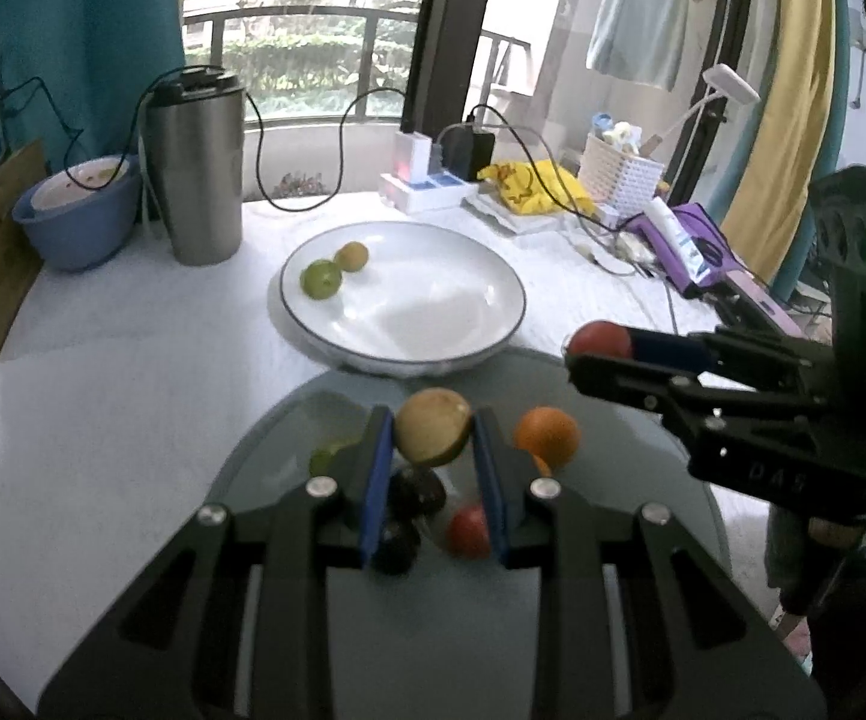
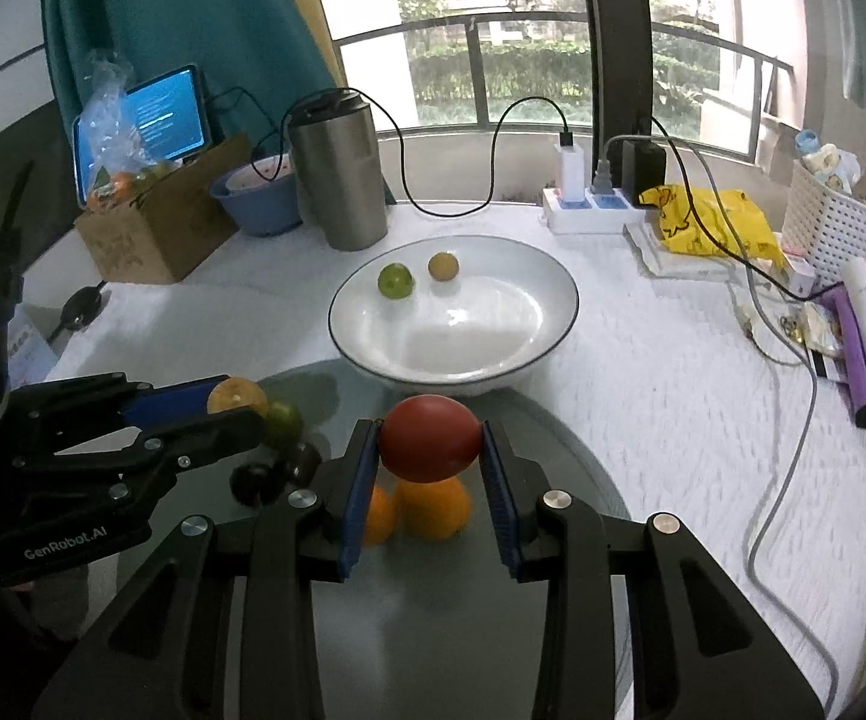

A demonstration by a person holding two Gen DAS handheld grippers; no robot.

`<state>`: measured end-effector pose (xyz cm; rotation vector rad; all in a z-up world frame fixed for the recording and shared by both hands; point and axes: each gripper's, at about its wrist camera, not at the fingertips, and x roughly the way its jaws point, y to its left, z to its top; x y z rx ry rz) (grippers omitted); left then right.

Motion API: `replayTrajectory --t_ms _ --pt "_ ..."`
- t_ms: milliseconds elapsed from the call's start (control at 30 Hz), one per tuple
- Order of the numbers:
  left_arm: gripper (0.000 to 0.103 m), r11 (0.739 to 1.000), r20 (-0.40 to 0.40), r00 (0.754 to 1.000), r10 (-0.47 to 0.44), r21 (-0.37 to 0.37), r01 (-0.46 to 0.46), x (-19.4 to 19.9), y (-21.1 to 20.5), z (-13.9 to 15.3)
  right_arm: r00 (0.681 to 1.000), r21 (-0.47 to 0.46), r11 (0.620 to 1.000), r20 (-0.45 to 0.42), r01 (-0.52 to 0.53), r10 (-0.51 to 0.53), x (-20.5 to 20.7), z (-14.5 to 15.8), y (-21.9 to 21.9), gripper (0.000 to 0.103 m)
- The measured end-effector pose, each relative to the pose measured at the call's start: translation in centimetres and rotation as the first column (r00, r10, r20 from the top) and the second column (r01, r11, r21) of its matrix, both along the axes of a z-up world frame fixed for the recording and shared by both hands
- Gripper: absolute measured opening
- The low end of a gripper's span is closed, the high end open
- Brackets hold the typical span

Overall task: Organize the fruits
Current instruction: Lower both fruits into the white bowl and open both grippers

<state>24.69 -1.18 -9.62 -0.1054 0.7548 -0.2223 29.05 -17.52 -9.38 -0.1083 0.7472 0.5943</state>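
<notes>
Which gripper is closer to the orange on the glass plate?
Right. The right gripper, holding a red fruit, hangs just above the orange; the left gripper holds a yellowish fruit further aside.

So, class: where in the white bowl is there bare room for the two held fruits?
The white bowl is bare across its middle, front and right. Only its back left is taken, by the green fruit and the yellow-brown fruit.
</notes>
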Motion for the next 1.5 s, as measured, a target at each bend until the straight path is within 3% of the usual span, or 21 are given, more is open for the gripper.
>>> replayTrajectory --t_ms 567,1500 --pt "0.028 1.0 0.004 1.0 0.012 0.005 -0.012 5.5 0.9 -0.6 1.0 -0.002 1.0 -0.007 -0.015 0.015 5.0 -0.3 1.0 0.037" --pt "0.028 0.995 -0.063 0.994 0.093 0.035 -0.091 12.3 2.7 -3.9 0.999 -0.018 0.999 -0.013 -0.047 0.047 13.6 -2.6 5.3 0.037"
